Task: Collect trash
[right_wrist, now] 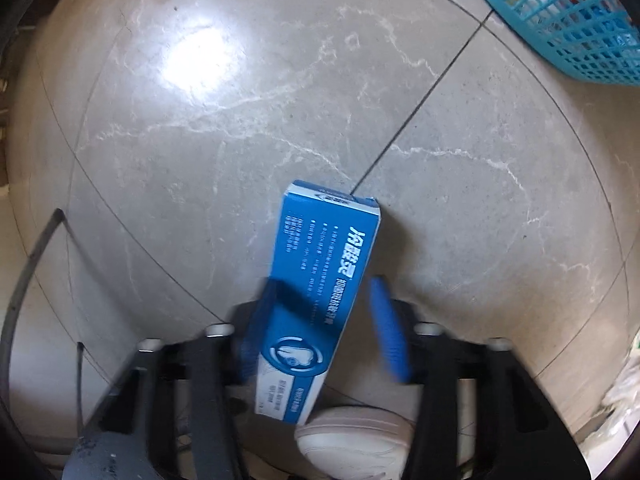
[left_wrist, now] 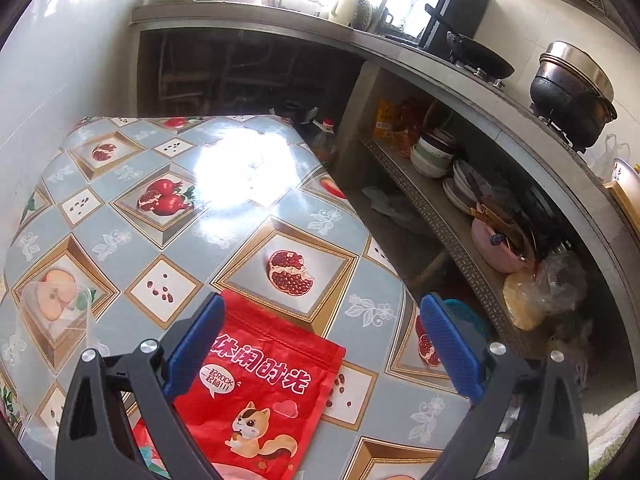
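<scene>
Jaws on the right gripper (right_wrist: 320, 332) stand slightly apart around the toothpaste box (right_wrist: 320, 300), which points lengthwise away over the floor (right_wrist: 200, 160); grip uncertain. Farther, up right, waits the blue basket (right_wrist: 568, 20). Left gripper (left_wrist: 324, 344) gapes over a red snack pouch (left_wrist: 260, 392).

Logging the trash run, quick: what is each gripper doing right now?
Left gripper: open, fingers either side of the red snack pouch on the table, not clamped.
Right gripper: blue toothpaste box between its fingers; grip cannot be told.
</scene>
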